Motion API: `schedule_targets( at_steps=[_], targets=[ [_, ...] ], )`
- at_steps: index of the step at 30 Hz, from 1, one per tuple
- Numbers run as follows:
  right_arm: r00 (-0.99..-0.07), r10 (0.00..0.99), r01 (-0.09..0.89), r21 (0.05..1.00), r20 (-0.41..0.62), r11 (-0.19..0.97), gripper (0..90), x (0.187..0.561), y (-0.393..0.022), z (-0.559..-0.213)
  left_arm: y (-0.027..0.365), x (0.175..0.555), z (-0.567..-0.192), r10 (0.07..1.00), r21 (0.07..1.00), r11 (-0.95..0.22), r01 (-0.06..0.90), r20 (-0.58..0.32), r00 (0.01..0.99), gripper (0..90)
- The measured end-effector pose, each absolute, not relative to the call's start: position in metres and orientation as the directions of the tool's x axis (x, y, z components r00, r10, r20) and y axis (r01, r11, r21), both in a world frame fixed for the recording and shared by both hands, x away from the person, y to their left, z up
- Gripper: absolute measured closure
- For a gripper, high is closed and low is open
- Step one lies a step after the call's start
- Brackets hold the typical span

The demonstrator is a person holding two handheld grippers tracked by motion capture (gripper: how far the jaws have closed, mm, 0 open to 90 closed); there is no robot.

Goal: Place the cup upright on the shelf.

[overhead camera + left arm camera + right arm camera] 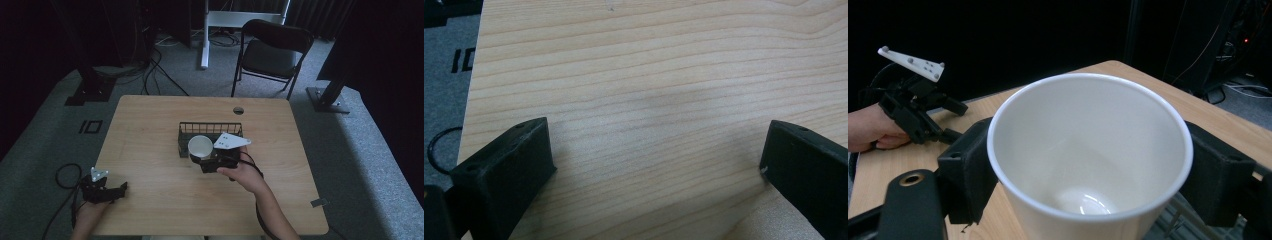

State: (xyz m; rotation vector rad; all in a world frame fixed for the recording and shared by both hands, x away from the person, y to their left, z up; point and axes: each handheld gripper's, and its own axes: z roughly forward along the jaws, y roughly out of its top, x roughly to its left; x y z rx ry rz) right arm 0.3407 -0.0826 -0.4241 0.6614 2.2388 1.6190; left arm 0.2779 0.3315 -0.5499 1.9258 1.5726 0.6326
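Right gripper (1090, 165) clamps a white paper cup (1090, 150).
Held upright, the cup sits at the front edge of the wire basket (210, 129) mid-table (150, 150); the left gripper (659, 160) rests near the table's left front corner, jaws wide apart over bare wood.

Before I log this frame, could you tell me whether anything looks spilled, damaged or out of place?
Nothing stands out. The white paper cup is upright, empty and undented between the right tongs, by the black wire basket. The left tongs are open over the bare wooden table.
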Motion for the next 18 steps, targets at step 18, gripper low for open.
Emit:
schedule_targets(
  at_steps=[18],
  targets=[
    [-0.748, 0.663, 0.181, 0.966, 0.014, 0.184, 19.3, 0.371, -0.102, -0.391, 0.331, 0.278, -0.55, 0.98, 0.688, -0.147, 0.711, 0.007, 0.197, 0.8]
  ],
)
